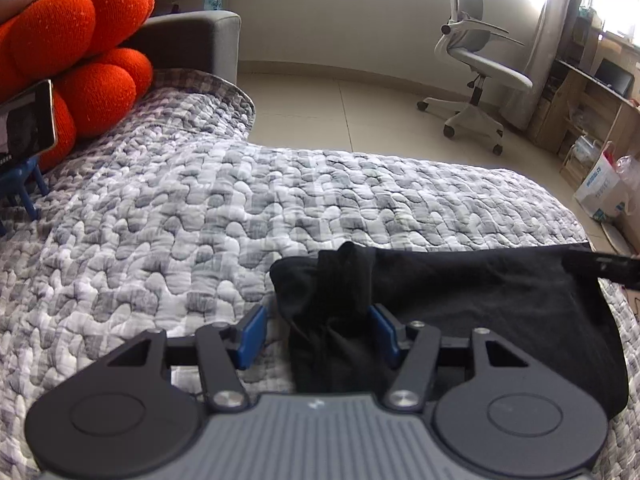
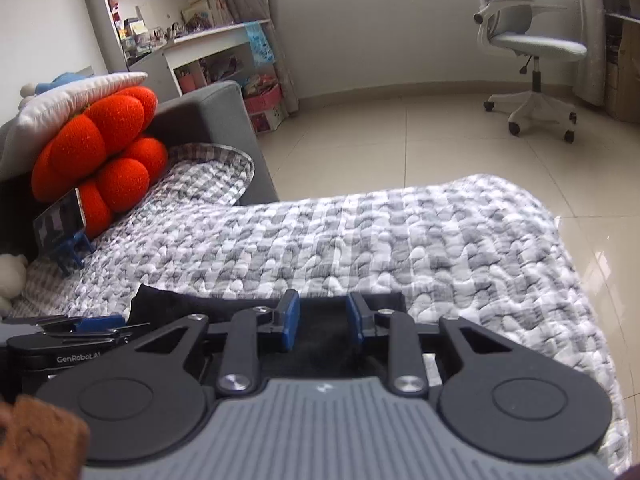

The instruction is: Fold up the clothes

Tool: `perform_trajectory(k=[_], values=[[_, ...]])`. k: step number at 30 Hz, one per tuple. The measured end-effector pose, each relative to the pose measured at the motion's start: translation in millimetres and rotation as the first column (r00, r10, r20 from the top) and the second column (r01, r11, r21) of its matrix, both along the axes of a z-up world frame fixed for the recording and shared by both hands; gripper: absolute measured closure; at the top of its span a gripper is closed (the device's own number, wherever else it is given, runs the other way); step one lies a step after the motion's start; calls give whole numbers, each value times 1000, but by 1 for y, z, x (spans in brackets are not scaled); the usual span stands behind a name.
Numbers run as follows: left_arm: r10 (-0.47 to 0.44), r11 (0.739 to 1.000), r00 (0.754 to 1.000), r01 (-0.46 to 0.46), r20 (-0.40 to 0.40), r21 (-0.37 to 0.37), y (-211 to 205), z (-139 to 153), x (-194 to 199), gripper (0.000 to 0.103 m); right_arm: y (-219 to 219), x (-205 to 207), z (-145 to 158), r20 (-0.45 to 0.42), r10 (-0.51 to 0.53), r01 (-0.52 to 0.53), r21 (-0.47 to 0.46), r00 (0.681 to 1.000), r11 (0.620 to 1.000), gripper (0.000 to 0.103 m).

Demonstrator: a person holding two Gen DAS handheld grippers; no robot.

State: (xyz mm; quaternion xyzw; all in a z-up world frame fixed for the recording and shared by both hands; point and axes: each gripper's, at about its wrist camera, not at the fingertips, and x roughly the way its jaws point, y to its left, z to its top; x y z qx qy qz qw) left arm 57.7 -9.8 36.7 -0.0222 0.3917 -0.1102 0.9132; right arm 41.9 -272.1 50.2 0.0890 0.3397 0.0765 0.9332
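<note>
Bed: my work surface is a bed under a grey-and-white quilted cover (image 1: 200, 208); pale floor tiles lie beyond its far edge.
Office chair: a white swivel chair (image 1: 476, 80) stands on the tiles, well apart from the bed.
Cushion: an orange lobed cushion (image 1: 80, 40) rests at the head end against a grey upholstered frame; a phone (image 1: 30, 120) on a small blue stand is propped just in front of it.
Garment: the black garment (image 1: 500, 304) lies on the cover at the near edge, spread flat toward my right side and bunched into a raised fold (image 1: 344, 280) at its left end.
Left tongs: my left tongs (image 1: 318, 334) are spread, blue pads apart. The bunched fold sits between them; the right pad lies against the cloth, the left pad stands clear with quilt showing in the gap.
Right tongs: my right tongs (image 2: 322, 322) are partly closed over the garment's far hem, black cloth filling the gap between the blue pads. I cannot tell whether the pads press on it.
</note>
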Motion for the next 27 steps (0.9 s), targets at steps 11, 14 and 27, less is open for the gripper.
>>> perform_trajectory(k=[11, 14, 27], values=[[32, 986, 998, -23, 52, -167, 18, 15, 12, 46, -23, -5, -1, -18, -64, 65, 40, 998, 997, 72], [38, 982, 997, -25, 65, -190, 11, 12, 19, 46, -23, -1, -9, -40, -51, 52, 35, 998, 998, 70], [21, 989, 997, -11, 72, -146, 3, 1, 22, 91, -10, 6, -18, 17, -17, 18, -21, 1000, 1000, 89]])
